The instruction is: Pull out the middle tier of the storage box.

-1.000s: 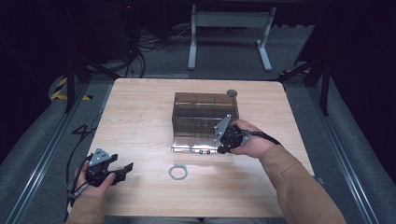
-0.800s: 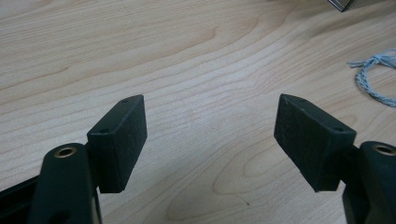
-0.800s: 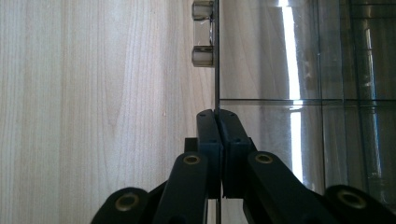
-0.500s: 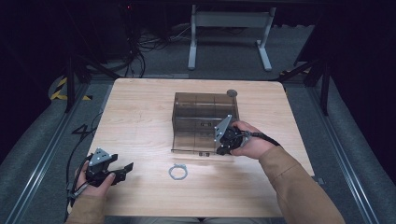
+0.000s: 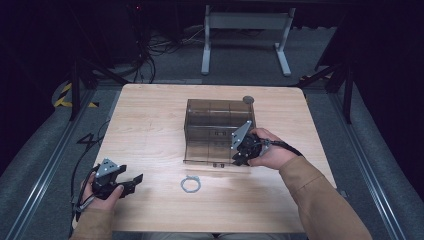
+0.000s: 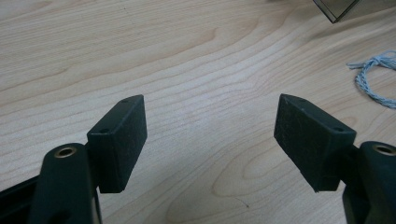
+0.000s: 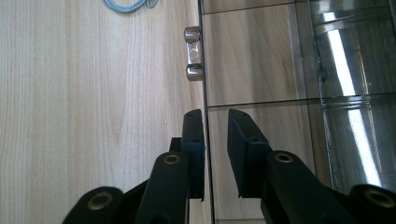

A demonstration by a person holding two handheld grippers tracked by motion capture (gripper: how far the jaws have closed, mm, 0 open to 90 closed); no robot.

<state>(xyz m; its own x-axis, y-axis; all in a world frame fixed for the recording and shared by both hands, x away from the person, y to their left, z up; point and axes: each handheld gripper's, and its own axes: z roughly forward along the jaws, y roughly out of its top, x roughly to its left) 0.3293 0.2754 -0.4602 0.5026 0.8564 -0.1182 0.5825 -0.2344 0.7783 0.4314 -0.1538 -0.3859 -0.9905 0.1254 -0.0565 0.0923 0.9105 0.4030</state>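
A smoked clear box (image 5: pixel 217 125) stands mid-table with its door panel (image 5: pixel 210 159) folded down in front. My right gripper (image 5: pixel 237 160) is at that panel's right end. In the right gripper view its jaws (image 7: pixel 217 126) straddle the thin door panel (image 7: pixel 252 56) below the metal handle (image 7: pixel 193 53). They have just been opening, and a gap shows at the right-hand pad. My left gripper (image 5: pixel 131 181) rests open near the table's front left, nothing between its pads (image 6: pixel 210 126). A grey-blue string loop (image 5: pixel 190 184) lies in front of the box.
A small grey disc (image 5: pixel 248 99) sits behind the box at its back right corner. The string loop (image 6: pixel 373 79) and a box corner (image 6: pixel 336 7) lie off to the right in the left gripper view. Bare wood table (image 5: pixel 150 125) spreads left of the box.
The right gripper's jaws have parted from the door panel. Both hands and the box stay where they were.
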